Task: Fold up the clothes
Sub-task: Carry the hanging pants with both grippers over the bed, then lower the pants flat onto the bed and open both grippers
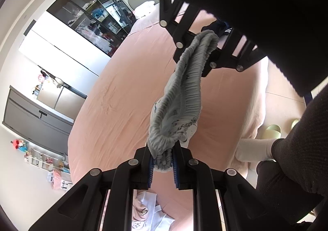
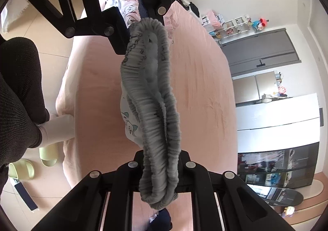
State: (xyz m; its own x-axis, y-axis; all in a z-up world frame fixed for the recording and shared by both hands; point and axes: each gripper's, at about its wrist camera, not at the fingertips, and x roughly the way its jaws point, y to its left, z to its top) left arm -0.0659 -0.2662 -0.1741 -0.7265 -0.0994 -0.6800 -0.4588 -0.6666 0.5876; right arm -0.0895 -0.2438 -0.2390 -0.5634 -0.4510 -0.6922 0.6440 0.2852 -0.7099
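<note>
A small garment with a grey ruched elastic waistband (image 1: 184, 87) and a white printed body hangs stretched between my two grippers above the pink bed (image 1: 127, 91). My left gripper (image 1: 163, 161) is shut on one end of the waistband. My right gripper (image 1: 207, 50) faces it and is shut on the other end. In the right wrist view the waistband (image 2: 151, 95) runs from my right gripper (image 2: 161, 169) up to the left gripper (image 2: 133, 20); the white printed cloth (image 2: 129, 126) hangs below.
More clothes lie on the bed: a pink and white printed pile (image 1: 147, 214) and a dark garment (image 2: 162, 220). The person's legs and white sock (image 2: 57, 128) stand at the bed edge beside green slippers (image 2: 47, 155). Dark cabinets (image 1: 86, 18) line the wall.
</note>
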